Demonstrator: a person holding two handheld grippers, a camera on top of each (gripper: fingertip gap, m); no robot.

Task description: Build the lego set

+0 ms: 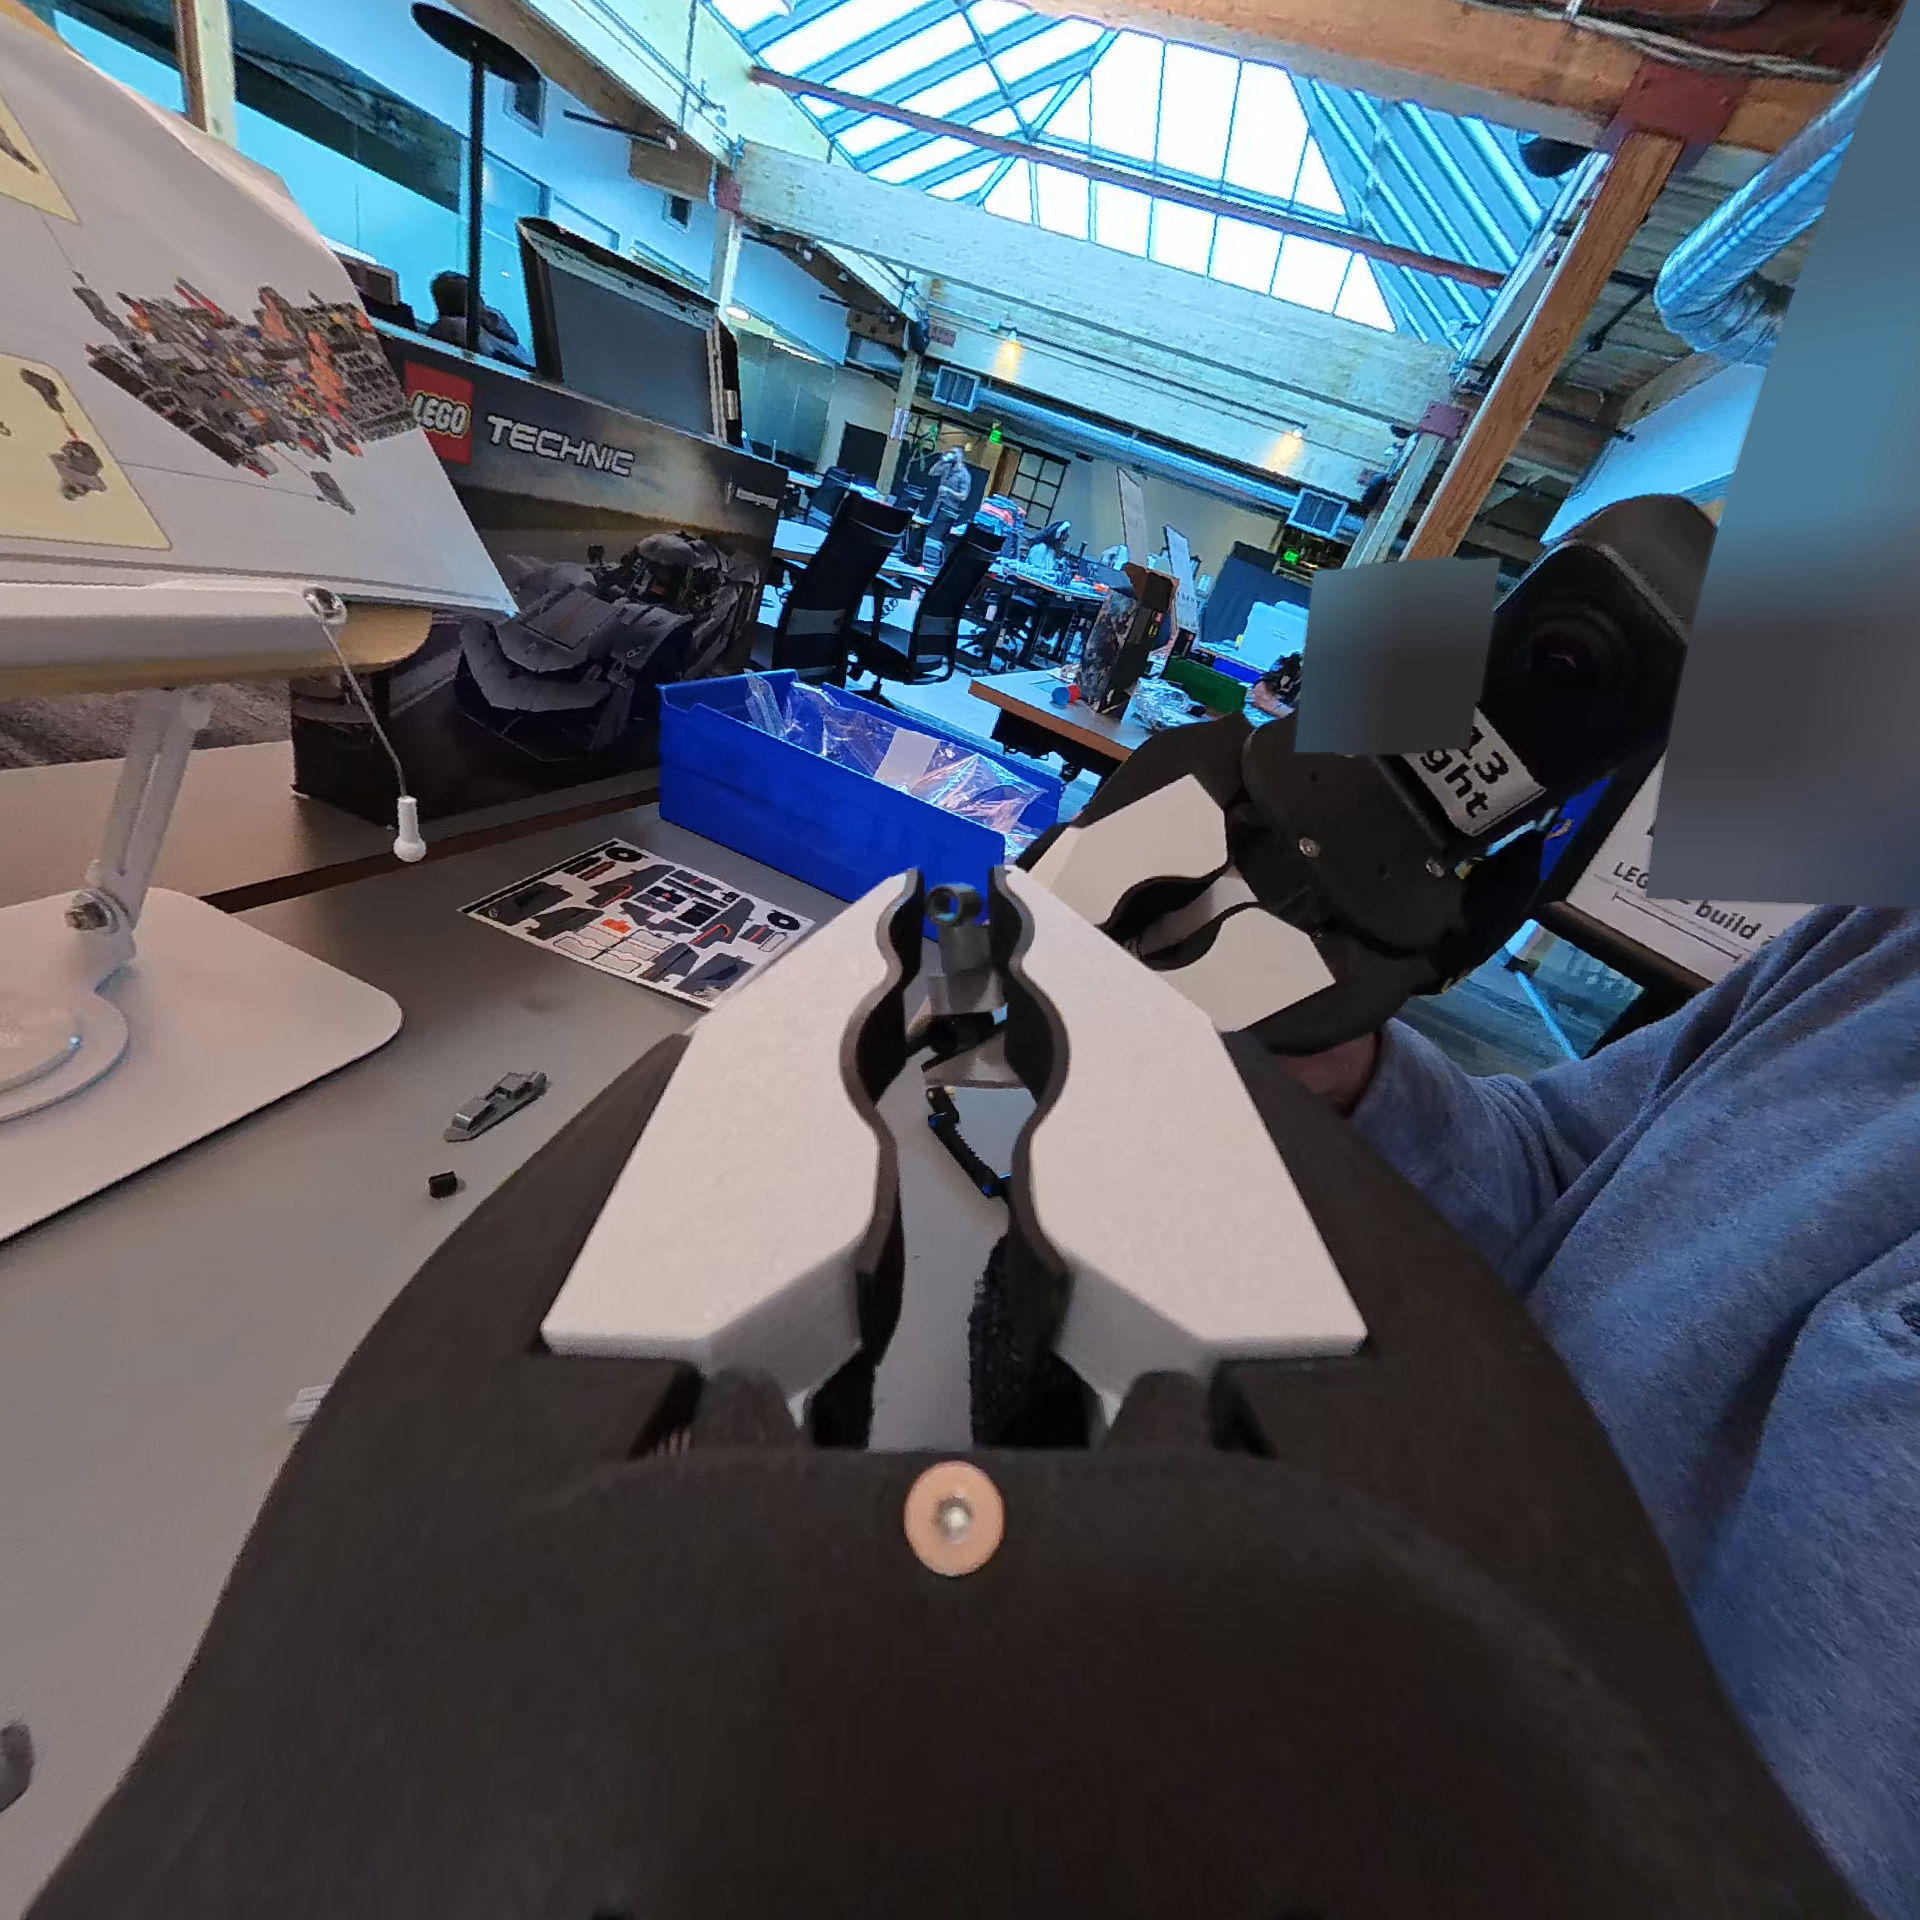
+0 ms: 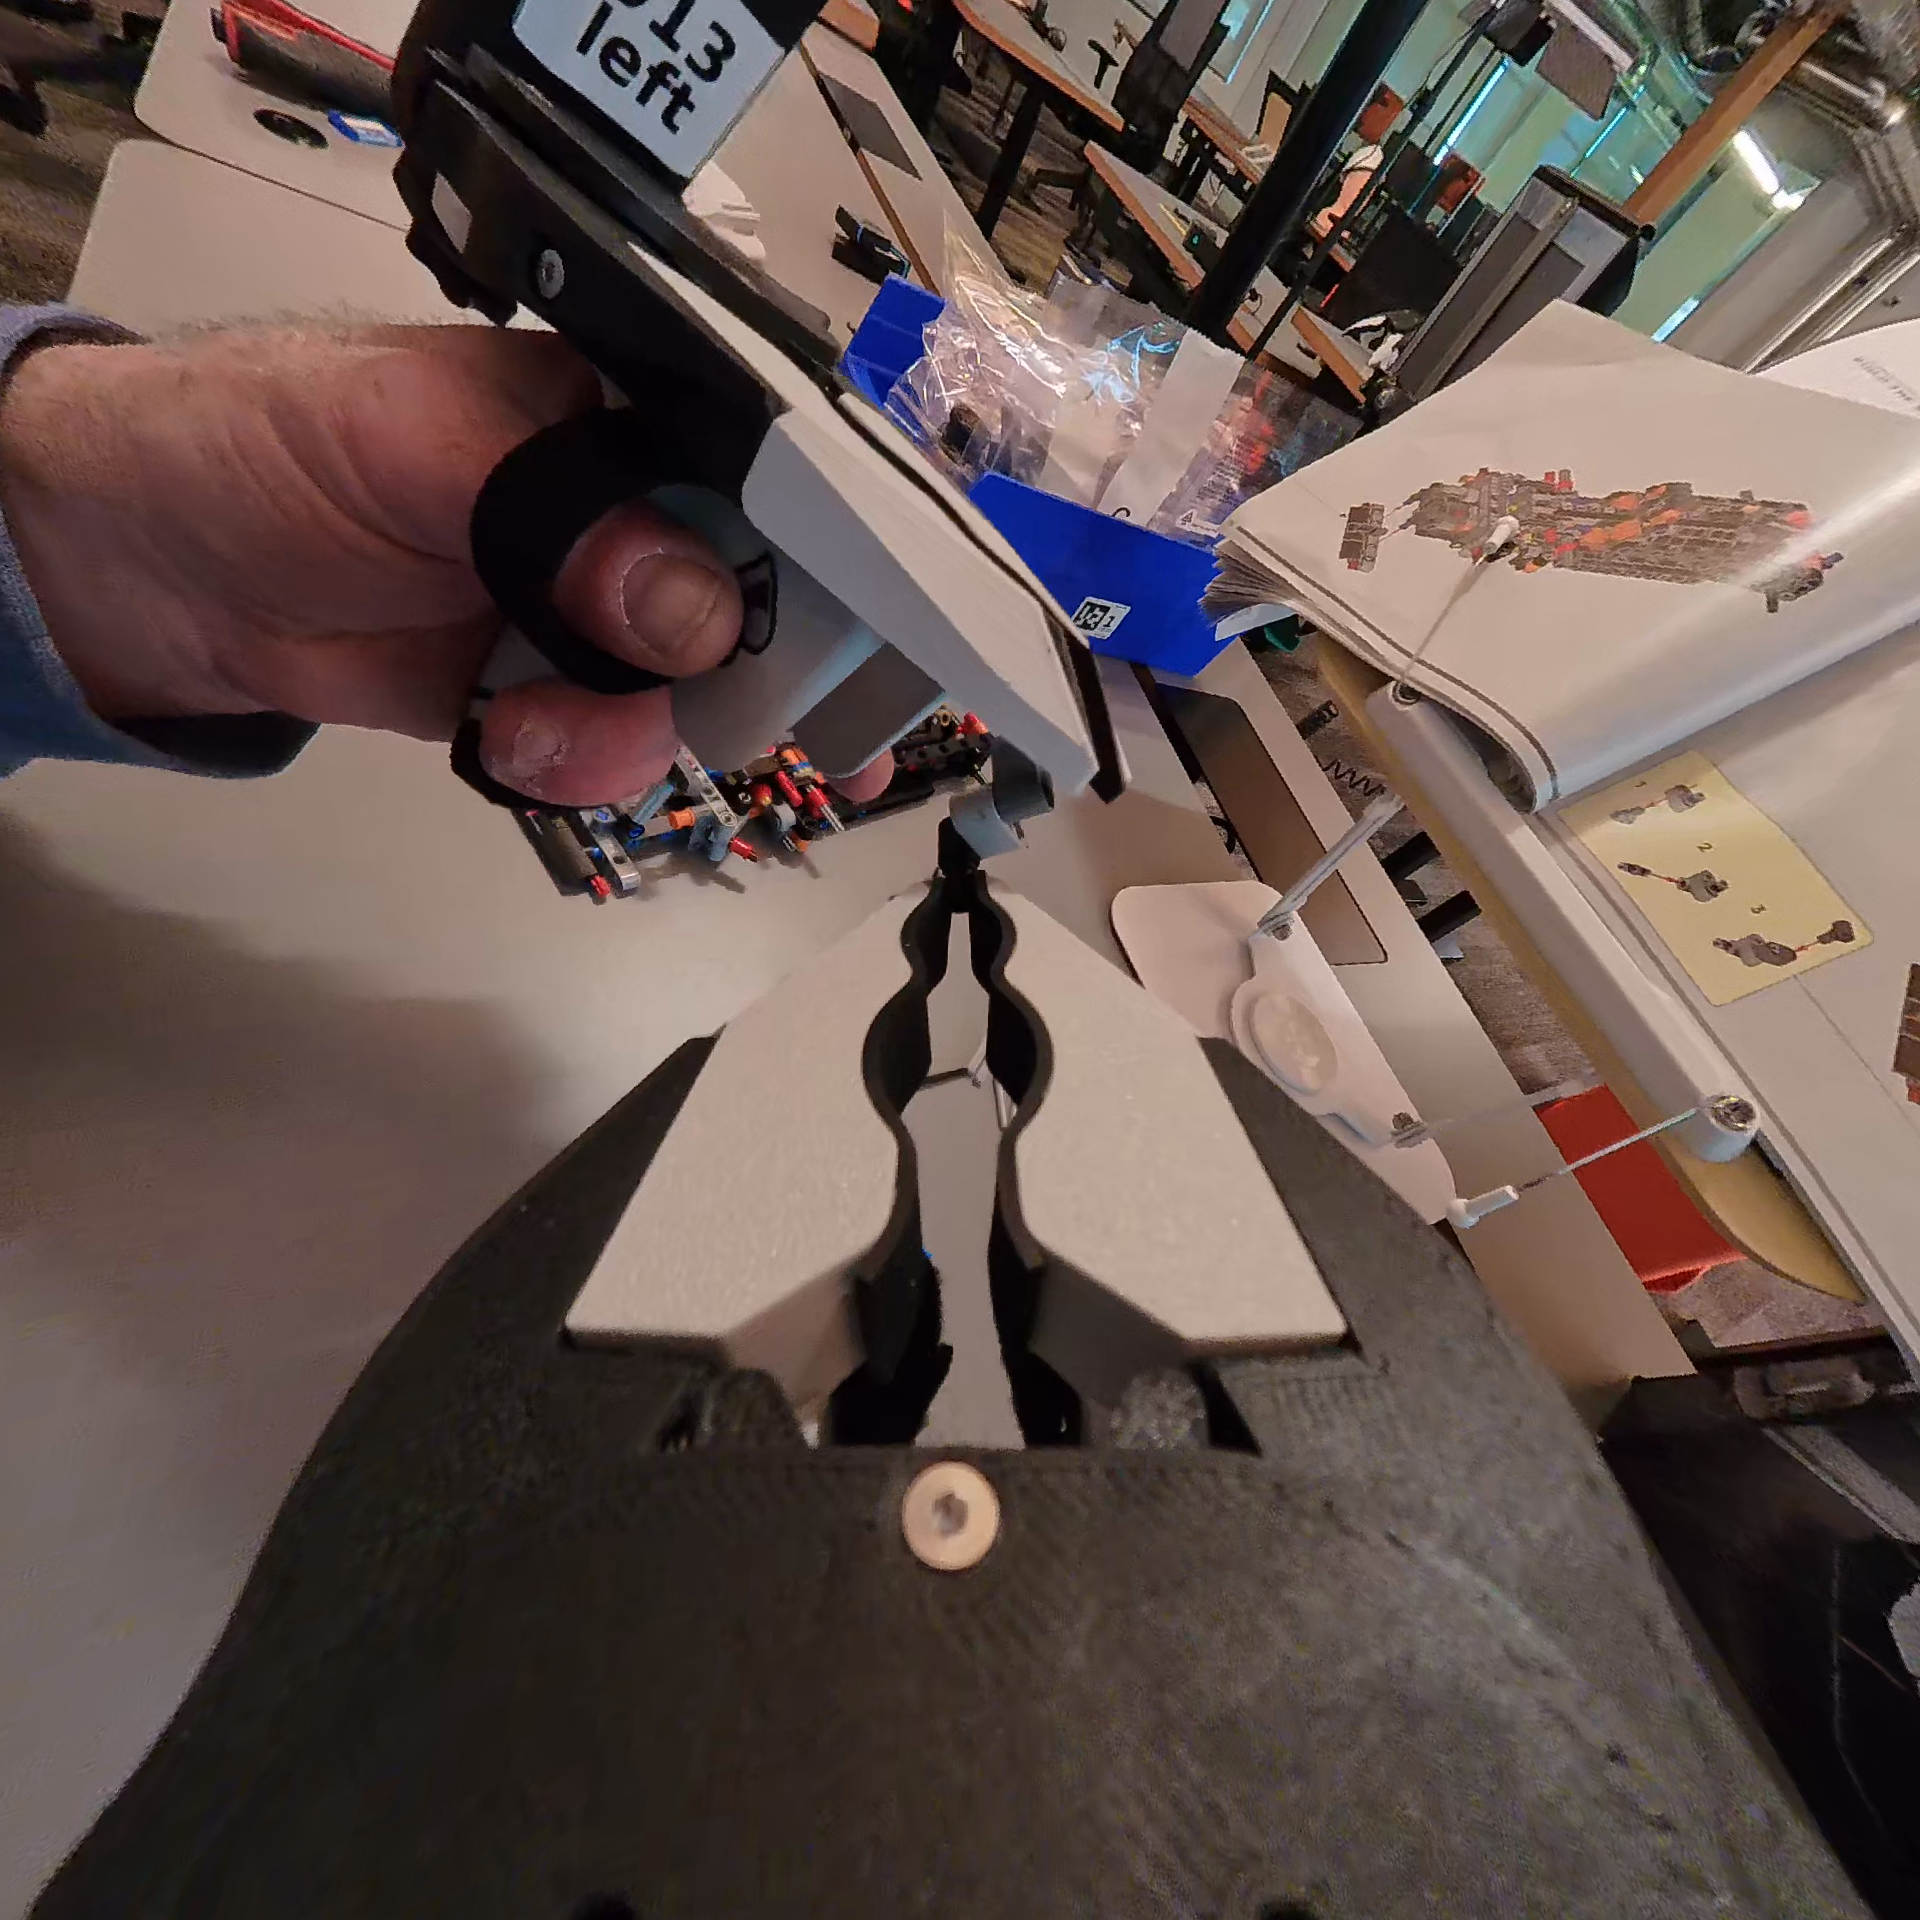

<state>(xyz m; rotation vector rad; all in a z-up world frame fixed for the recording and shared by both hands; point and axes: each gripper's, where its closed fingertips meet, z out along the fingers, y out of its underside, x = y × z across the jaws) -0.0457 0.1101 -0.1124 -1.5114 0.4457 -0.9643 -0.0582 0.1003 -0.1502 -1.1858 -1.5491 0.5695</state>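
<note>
Work is early: my left gripper [image 1: 956, 914] pinches a grey connector [image 1: 961, 961], my right gripper [image 2: 961, 904] nips a black pin [image 2: 954, 868], chassis [image 2: 727, 810] unfinished on the table [image 2: 260, 987]

- Bright daylight pours from the glazed roof skylight [image 1: 1122, 197], above and ahead of the left gripper [image 1: 956, 914]; its panes are nearly blown out.
- The pale grey tabletop [image 2: 260, 1039] carries a broad soft shadow to the left of the right gripper [image 2: 961, 899].
- The clear plastic bags in the blue bin [image 2: 1101, 566] show glare.
- Wide-angle distortion bends lines at the edges.
- Near gripper bodies and the background look soft.
- Flat blurred patches cover the upper right.
</note>
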